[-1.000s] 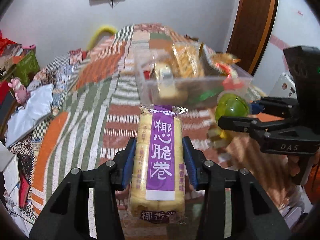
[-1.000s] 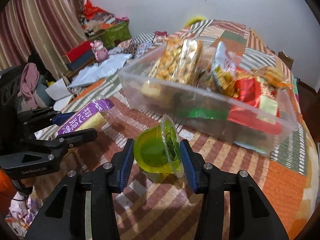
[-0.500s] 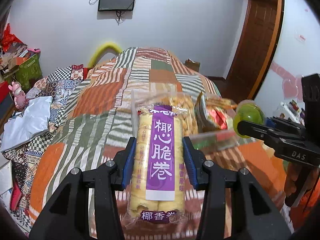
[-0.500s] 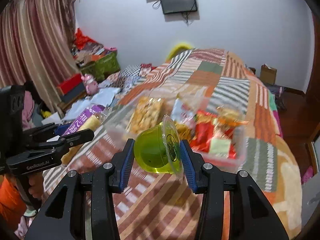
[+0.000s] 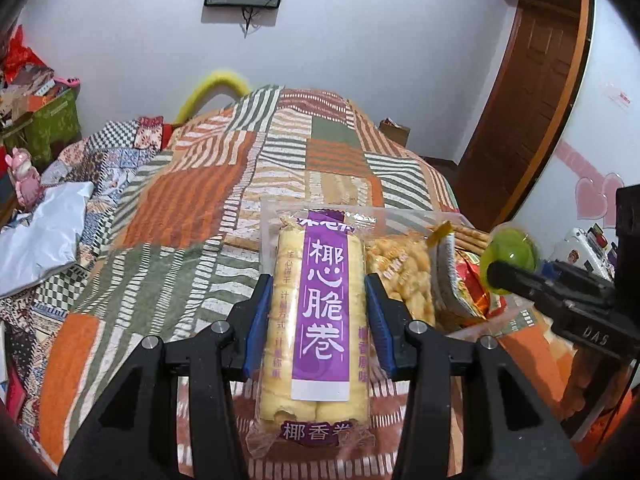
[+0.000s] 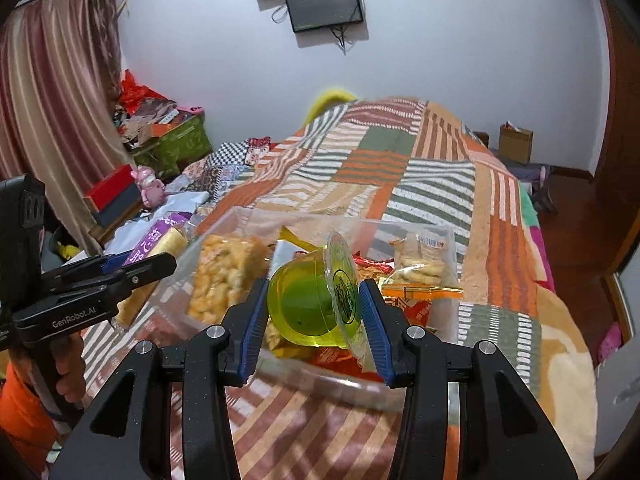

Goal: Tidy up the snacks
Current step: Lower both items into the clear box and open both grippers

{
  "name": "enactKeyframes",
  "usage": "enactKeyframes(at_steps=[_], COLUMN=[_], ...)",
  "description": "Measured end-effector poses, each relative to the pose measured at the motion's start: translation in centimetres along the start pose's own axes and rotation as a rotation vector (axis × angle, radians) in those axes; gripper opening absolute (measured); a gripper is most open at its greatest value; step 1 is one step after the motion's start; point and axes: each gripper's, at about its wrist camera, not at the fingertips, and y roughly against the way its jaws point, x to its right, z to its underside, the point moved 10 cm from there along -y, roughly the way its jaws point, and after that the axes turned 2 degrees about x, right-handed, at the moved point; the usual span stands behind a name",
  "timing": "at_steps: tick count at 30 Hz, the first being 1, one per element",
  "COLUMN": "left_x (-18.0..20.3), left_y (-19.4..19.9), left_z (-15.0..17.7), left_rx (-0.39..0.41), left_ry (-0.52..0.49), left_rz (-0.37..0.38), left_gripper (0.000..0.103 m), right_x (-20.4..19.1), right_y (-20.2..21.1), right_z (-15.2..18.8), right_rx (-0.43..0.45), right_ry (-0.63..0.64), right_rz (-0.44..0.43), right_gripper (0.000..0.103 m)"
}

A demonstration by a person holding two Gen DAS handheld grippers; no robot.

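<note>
Two snacks are being carried at once, one in each tool. Nearest the left camera, the left gripper (image 5: 318, 312) is clamping its blue pads on the sides of a long coconut roll packet (image 5: 320, 320) with a purple label, jaws parted only as wide as the packet. The right gripper (image 6: 314, 308) is pinching a green jelly cup (image 6: 310, 304) lying on its side, one pad on the base and one on the foil lid, opened just to the cup's depth.

Beyond the fingers, the clear plastic bin (image 6: 448, 320) is sitting on the patchwork quilt (image 6: 400, 168), already holding a puffed-snack bag (image 6: 222, 276), red wrappers and a biscuit bag (image 6: 424, 264). The jelly cup is hanging above the bin's near edge; the roll packet is hovering by the bin's left end.

Judging by this, the placing step is under way. Next, each tool probably needs lowering into a free gap among the bags, then spreading its jaws to release. Farther back, a wall screen (image 6: 326, 2) is hanging on the wall past the bed.
</note>
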Motion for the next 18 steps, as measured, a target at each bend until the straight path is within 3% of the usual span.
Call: enactKeyframes(at_steps=[6, 18], left_x=[0.6, 0.8], left_y=[-1.3, -2.1], left_z=[-0.1, 1.0], left_rx=[0.012, -0.022], left_ry=[-0.018, -0.043], left_rz=[0.004, -0.023], left_gripper=[0.045, 0.047], right_x=[-0.1, 0.0], right_y=[-1.9, -1.3], right_z=[1.2, 1.2], right_rx=[-0.037, -0.042], right_ry=[0.005, 0.03], right_rz=[-0.009, 0.023], right_gripper=[0.042, 0.046])
